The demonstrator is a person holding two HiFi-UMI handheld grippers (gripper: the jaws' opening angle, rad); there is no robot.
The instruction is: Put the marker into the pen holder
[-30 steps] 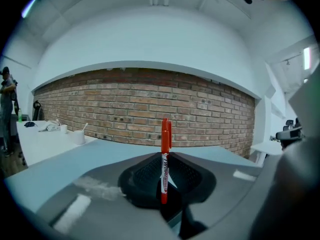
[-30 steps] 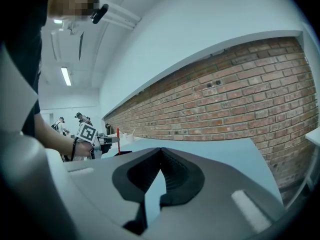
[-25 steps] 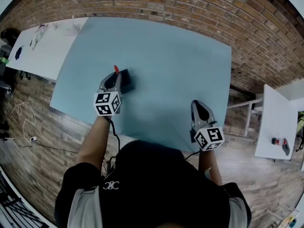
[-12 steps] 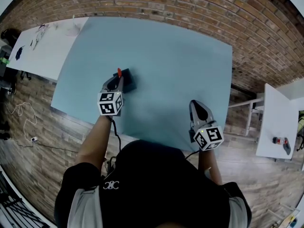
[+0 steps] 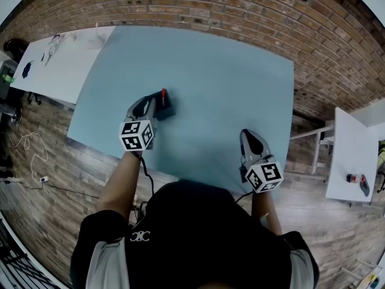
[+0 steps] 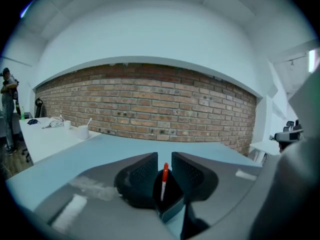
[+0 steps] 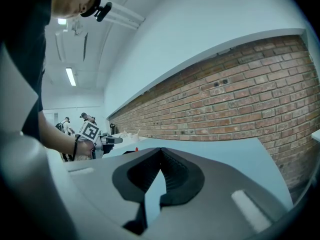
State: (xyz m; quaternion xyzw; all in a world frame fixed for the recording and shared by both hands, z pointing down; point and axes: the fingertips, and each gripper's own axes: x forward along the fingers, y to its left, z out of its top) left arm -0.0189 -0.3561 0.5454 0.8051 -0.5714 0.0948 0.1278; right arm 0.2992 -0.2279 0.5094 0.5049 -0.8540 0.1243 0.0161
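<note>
A marker with a red cap [image 5: 163, 93] stands upright in the dark pen holder [image 5: 167, 107] on the blue-grey table [image 5: 228, 77]. My left gripper [image 5: 151, 105] sits just left of the holder. Its jaws have just been opening and now stand apart. In the left gripper view the marker [image 6: 164, 181] shows in the holder [image 6: 167, 196] through the gap of the left gripper [image 6: 164, 160], and neither pad presses on it. My right gripper [image 5: 252, 141] rests near the table's front edge, and in its own view the right gripper [image 7: 160, 151] is shut and empty.
A white table [image 5: 54, 59] with small items stands to the left, and a white cup [image 6: 80, 131] sits on it. Another white table [image 5: 355, 155] stands to the right. A brick wall [image 6: 150, 109] runs behind the blue-grey table. People stand far off [image 7: 65, 126].
The left jaws have opened and drawn back a little from the marker. The marker has gone from the jaws into the holder and stands there alone. The right gripper has not moved.
</note>
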